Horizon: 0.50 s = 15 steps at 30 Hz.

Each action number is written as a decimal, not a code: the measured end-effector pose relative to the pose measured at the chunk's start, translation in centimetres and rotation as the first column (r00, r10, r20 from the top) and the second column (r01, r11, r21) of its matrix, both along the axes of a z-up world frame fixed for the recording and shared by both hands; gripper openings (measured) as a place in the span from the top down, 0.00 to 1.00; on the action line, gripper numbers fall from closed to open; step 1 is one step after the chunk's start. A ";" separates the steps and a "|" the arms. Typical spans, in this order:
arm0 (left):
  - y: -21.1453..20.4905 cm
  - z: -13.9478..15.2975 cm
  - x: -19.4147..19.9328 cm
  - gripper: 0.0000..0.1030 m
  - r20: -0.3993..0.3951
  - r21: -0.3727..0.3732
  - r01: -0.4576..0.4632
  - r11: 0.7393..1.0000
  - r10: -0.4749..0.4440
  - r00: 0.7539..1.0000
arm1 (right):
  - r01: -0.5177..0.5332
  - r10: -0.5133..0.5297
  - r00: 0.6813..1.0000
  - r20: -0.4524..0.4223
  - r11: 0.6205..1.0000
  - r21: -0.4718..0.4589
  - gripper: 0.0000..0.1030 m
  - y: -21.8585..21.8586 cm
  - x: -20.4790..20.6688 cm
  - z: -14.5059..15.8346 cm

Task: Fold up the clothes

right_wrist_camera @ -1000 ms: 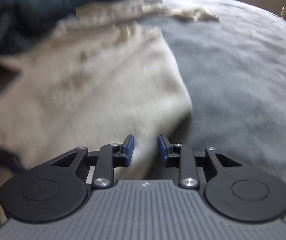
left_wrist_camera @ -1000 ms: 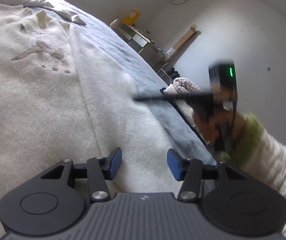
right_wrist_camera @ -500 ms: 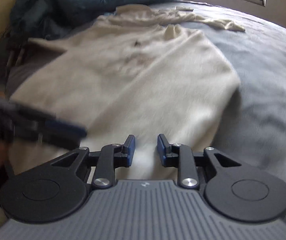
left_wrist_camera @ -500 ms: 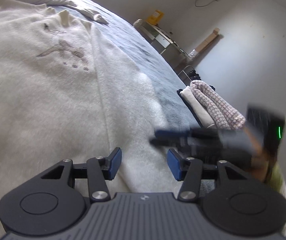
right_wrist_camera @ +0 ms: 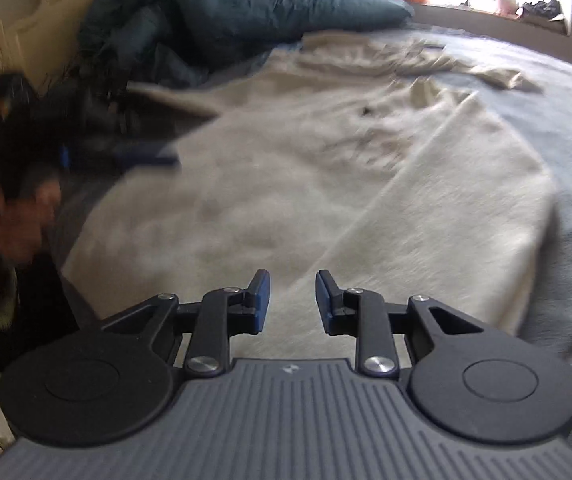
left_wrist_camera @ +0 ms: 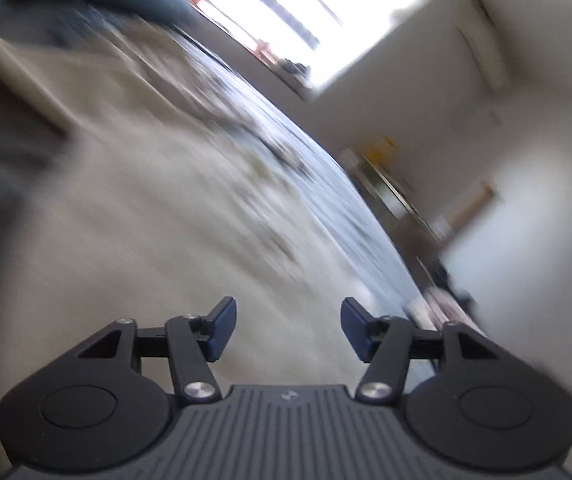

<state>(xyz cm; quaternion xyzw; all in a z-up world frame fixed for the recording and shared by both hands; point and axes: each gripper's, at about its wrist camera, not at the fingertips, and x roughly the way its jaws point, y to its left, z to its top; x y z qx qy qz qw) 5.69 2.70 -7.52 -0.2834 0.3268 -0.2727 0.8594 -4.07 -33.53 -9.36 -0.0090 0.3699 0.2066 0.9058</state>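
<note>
A cream sweater (right_wrist_camera: 325, 184) lies spread flat on the grey-blue bed sheet (right_wrist_camera: 545, 92), with a faint dark print on its chest. My right gripper (right_wrist_camera: 291, 300) hovers over the sweater's near hem, its jaws a small gap apart with nothing between them. In the right wrist view my left gripper (right_wrist_camera: 142, 156) appears blurred at the sweater's left edge, held by a hand (right_wrist_camera: 18, 216). The left wrist view is heavily blurred: my left gripper (left_wrist_camera: 287, 320) is above the sweater (left_wrist_camera: 146, 220), its jaws opening and empty.
A dark teal duvet (right_wrist_camera: 226, 12) is heaped against the cream headboard (right_wrist_camera: 26, 32). A second crumpled cream garment (right_wrist_camera: 425, 56) lies beyond the sweater. A bright window (left_wrist_camera: 305, 12) and furniture (left_wrist_camera: 389, 188) stand past the bed. Folded clothes (left_wrist_camera: 437, 308) show blurred at the bed's edge.
My left gripper swung fast along the sweater's left side, tilting and blurring its view, and its jaws widened. The right gripper dropped out of the left view and shifted along the hem.
</note>
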 end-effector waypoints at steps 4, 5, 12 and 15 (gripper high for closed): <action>6.5 0.0 4.4 0.41 -0.022 0.085 -0.273 0.958 0.276 0.961 | 0.021 -0.023 0.999 -0.028 0.998 -0.066 0.74 1.7 0.2 -1.5; 7.8 -0.1 5.7 0.41 -0.025 0.120 -0.333 0.935 0.338 0.941 | 0.028 -0.031 0.999 -0.032 0.998 -0.064 0.74 1.7 0.2 -1.4; 14.5 -1.6 15.1 0.41 -0.113 0.150 -0.520 0.841 0.537 0.836 | 0.072 -0.075 0.995 -0.070 0.996 -0.055 0.74 1.9 0.7 -1.3; 15.8 -2.6 18.4 0.44 -0.168 0.151 -0.544 0.825 0.564 0.809 | 0.081 -0.086 0.994 -0.075 0.995 -0.066 0.73 2.3 0.7 -1.4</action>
